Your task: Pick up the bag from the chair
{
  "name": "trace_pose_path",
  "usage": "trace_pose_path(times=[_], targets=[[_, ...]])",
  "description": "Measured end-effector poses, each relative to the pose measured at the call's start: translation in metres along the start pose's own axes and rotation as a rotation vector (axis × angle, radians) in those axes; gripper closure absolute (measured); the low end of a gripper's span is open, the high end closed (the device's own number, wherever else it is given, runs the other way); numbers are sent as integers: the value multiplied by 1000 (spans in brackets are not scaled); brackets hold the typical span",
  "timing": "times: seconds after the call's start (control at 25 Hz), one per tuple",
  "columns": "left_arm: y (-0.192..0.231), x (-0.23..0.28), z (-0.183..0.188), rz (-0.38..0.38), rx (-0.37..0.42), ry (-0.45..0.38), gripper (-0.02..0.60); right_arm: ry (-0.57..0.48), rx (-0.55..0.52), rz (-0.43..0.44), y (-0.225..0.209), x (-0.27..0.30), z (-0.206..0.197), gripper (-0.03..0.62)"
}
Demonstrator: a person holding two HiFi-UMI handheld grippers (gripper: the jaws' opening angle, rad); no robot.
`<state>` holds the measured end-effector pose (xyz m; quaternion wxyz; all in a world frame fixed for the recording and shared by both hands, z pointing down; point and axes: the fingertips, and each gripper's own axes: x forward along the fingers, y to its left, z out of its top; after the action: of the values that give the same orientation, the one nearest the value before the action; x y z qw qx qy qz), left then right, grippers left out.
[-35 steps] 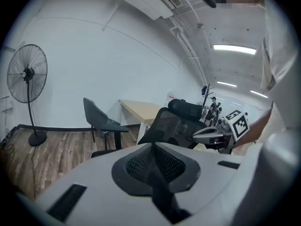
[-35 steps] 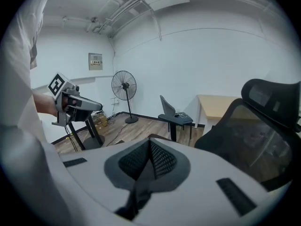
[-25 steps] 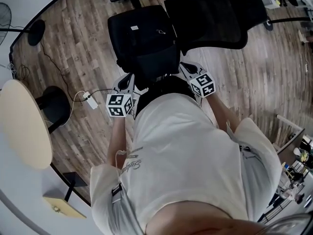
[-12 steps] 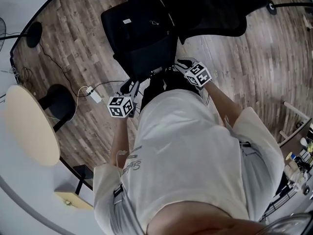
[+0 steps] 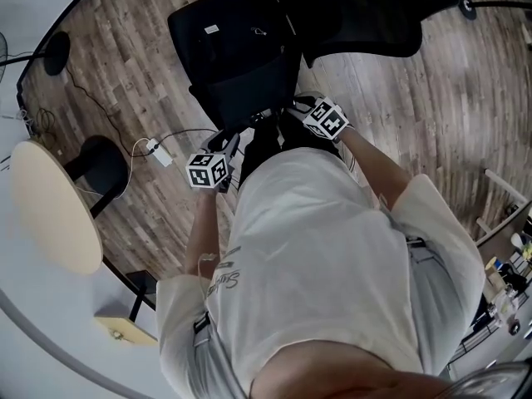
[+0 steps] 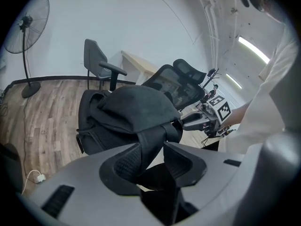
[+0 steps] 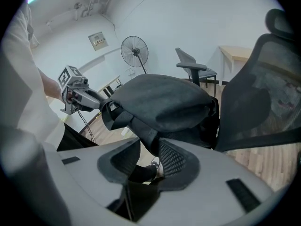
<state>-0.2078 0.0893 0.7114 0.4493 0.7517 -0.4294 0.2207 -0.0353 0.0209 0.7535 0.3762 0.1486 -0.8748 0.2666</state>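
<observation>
Straps pinched on both sides, and the lift off the chair [image 5: 366, 23] is the step in hand!

The left gripper [image 6: 151, 148] has its jaws pressed onto the left strap [image 6: 153, 134], and the right gripper [image 7: 149, 146] is pinching the right strap [image 7: 141, 128] the same way. The bag [image 5: 237, 44] sits over the seat, close in front of the person. Next, I'd say, comes an even pull up and back with both hands level, so the bag doesn't tip or snag the backrest. Only the gripper views show the pinch. Only the head view shows the bag over the seat, though not whether it has come clear.
</observation>
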Motion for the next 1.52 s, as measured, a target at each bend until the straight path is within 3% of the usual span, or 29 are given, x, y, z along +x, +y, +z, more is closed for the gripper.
trace_pose_path(times=[0.32,0.68,0.92,1.16,1.52], targets=[[-3,24,2,-7,-16,66,442,63,-62,118,10,22,-2,471],[0,20,27,25,-72,30,442,-11,-38,200,10,25,34,476],[8,32,60,52,-38,-21,442,-132,32,243,-2,13,78,515],[16,31,75,41,53,21,445,-74,125,322,1,20,97,530],[15,23,103,-81,139,-11,500,-106,171,216,-9,20,124,548]])
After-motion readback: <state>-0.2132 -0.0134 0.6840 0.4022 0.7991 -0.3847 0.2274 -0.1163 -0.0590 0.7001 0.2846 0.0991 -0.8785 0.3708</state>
